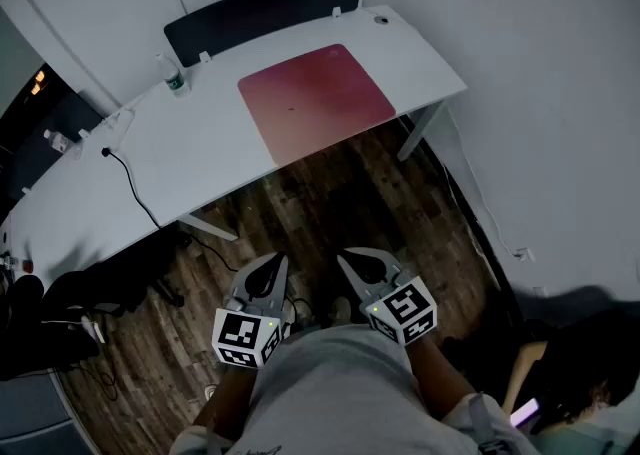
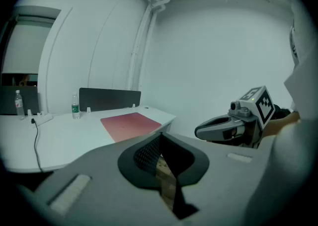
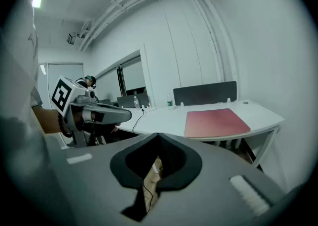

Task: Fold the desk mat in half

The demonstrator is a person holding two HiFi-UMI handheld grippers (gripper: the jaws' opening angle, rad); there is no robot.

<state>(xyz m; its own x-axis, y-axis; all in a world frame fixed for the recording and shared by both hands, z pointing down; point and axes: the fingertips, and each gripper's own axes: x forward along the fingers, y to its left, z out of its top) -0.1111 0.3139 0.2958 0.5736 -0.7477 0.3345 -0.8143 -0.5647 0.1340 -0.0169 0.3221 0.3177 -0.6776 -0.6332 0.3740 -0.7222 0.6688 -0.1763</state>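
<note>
I'm looking at an office: a long white desk (image 1: 200, 158) runs across the upper half of the head view, a dark divider panel (image 1: 262, 13) along its far edge, a cable (image 1: 135, 188) trailing at left, wood-plank floor (image 1: 330, 213) below.

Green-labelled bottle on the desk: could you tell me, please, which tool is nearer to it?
Left. The left tool is over the floor, short of the desk and right of the bottle; the right tool sits beside it, further right still.

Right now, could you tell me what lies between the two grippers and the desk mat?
In the head view, only wooden floor separates the left gripper and right gripper from the desk bearing the desk mat.
</note>
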